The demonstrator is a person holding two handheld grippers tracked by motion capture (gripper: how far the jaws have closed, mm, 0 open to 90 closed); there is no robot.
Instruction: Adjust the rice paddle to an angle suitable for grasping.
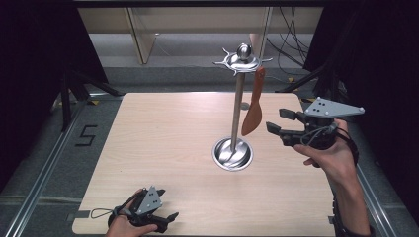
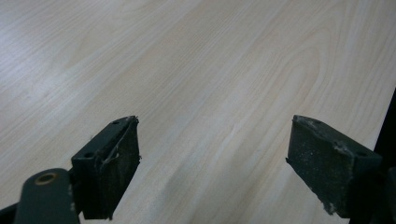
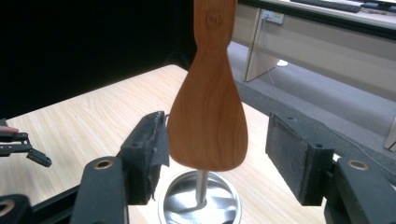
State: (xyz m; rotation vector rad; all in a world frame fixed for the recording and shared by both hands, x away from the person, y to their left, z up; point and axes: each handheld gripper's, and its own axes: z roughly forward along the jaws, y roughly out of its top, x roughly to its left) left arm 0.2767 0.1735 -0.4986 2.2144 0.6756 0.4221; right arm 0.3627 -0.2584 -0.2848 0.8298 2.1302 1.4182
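High view: a wooden spatula (image 1: 253, 112) hangs from a metal stand (image 1: 236, 108) at centre; the right hand-held gripper (image 1: 281, 121) sits spread just right of it, the left hand-held gripper (image 1: 167, 204) at the bench's (image 1: 163, 143) lower-left edge.
Left gripper view: jaws spread over bare bench.
Right gripper view: spatula blade (image 3: 208, 116) centred between spread jaws.

Black right hand-held gripper (image 1: 280, 120) with grey three-cornered plate, brass-ringed screw holes, worn dark pads (image 3: 292, 154), black left hand-held gripper (image 1: 167, 204), trailing black cable
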